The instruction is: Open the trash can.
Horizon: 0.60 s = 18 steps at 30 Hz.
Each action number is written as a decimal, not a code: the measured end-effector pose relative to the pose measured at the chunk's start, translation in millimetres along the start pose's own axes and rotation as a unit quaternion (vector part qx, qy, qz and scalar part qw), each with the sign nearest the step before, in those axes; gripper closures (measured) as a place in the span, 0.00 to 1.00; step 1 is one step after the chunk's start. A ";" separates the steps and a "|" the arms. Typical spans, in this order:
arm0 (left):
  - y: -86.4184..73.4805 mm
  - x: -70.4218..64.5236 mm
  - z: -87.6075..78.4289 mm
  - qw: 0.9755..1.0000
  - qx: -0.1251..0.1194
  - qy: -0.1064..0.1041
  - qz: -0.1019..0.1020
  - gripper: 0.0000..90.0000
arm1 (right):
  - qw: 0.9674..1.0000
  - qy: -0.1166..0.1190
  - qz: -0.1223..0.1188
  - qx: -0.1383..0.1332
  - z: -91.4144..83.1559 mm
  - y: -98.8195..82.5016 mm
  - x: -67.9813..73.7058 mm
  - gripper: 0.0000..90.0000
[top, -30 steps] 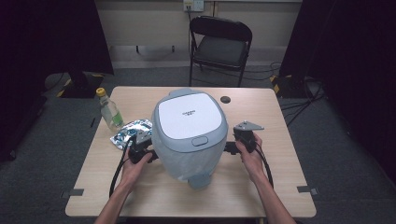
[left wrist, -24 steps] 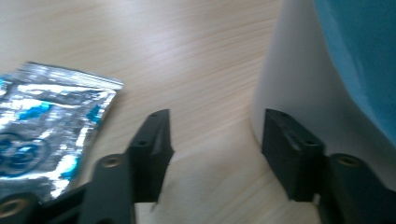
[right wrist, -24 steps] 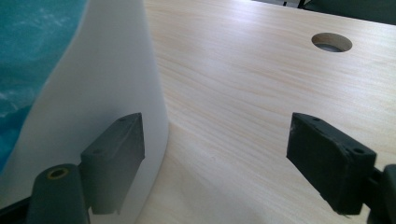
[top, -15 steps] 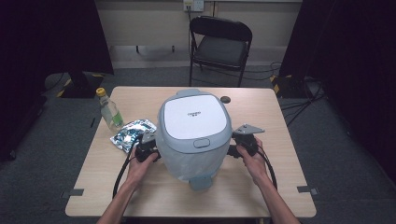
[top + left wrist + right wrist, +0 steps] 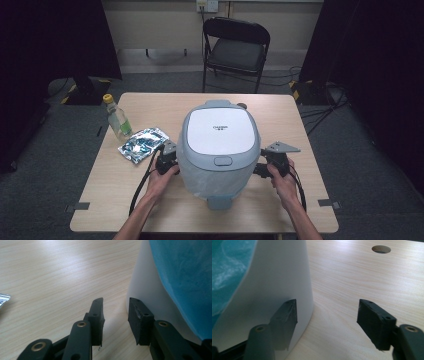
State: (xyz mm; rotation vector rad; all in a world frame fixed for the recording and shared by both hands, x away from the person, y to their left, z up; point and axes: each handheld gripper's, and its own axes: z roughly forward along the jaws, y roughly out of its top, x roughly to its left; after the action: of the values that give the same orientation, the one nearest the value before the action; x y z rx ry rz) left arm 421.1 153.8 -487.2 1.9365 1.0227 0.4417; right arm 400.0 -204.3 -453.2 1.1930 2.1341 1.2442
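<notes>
Table (image 5: 150,200): light wood-grain top, smooth, matt. Cooker (image 5: 220,145): smooth plastic shell, grey body with a white lid panel, slight sheen. Packet (image 5: 142,144): crinkled, glossy foil. Bottle (image 5: 116,117): clear plastic, yellow cap. Gripper pads (image 5: 96,312): black, matt, rubber-like. Far chair (image 5: 235,50): dark padded seat.

The rice cooker (image 5: 219,145) stands at the middle of the tabletop (image 5: 125,200). To its left lies a foil packet (image 5: 142,144), with a bottle (image 5: 117,117) upright just behind that packet. The left claw (image 5: 167,161) sits against the cooker's left side, the right claw (image 5: 265,167) against its right. A folding chair (image 5: 235,50) stands behind the tabletop.
</notes>
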 end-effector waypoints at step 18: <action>-0.5 1.0 1.6 0.999 0.014 -0.028 -0.006 0.58 | 1.000 -0.013 -0.007 0.000 -3.5 -0.9 -7.3 0.31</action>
State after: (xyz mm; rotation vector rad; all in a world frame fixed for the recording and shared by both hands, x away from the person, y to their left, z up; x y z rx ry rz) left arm 422.5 153.9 -488.6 1.9546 1.0088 0.3653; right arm 401.3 -212.3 -452.7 1.1859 2.1199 1.2156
